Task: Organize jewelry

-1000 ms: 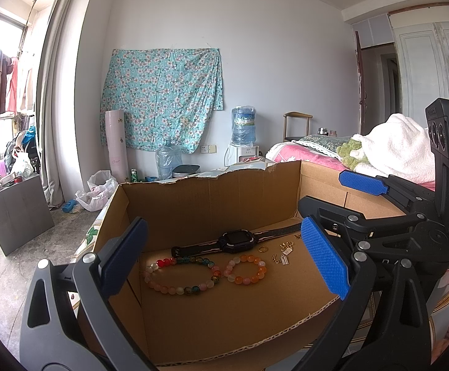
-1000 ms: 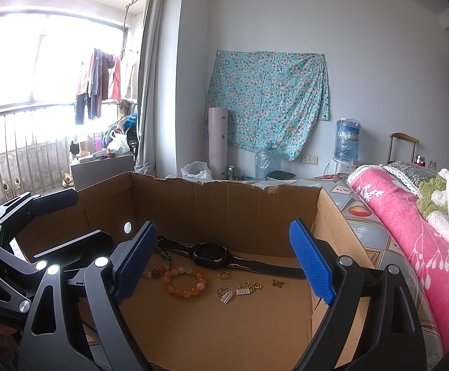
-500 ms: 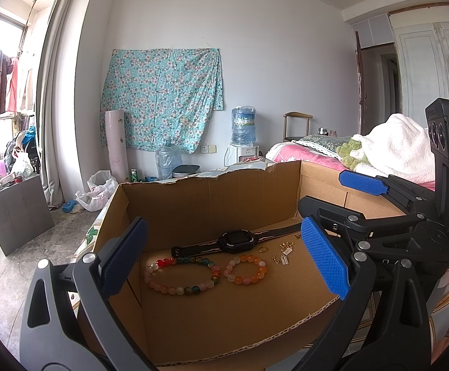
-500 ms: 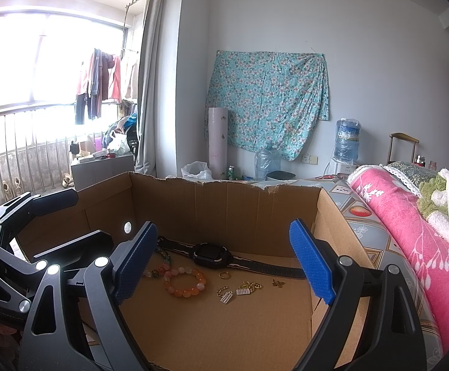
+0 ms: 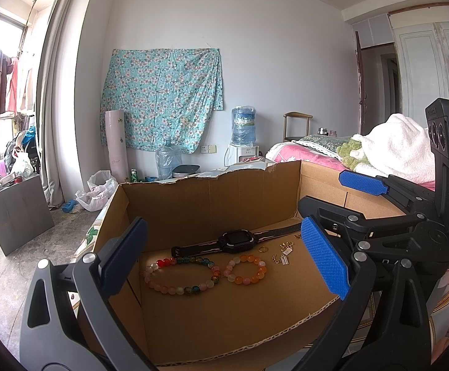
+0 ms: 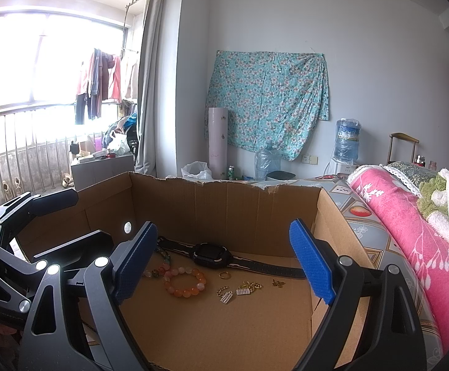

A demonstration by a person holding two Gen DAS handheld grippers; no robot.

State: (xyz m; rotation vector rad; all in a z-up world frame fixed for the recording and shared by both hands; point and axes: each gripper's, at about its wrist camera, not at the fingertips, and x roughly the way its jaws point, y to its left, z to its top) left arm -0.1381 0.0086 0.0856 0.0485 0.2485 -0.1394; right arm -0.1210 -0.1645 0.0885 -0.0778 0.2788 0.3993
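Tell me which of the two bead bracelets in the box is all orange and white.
The smaller bracelet, lying right of the larger multicoloured bracelet, which has red, blue and pink beads.

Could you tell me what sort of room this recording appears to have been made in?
Most likely a lived-in bedroom at home: a bed with a pink cover, clothes hanging by the window, and a water dispenser against the wall. The jewelry lies in a cardboard box.
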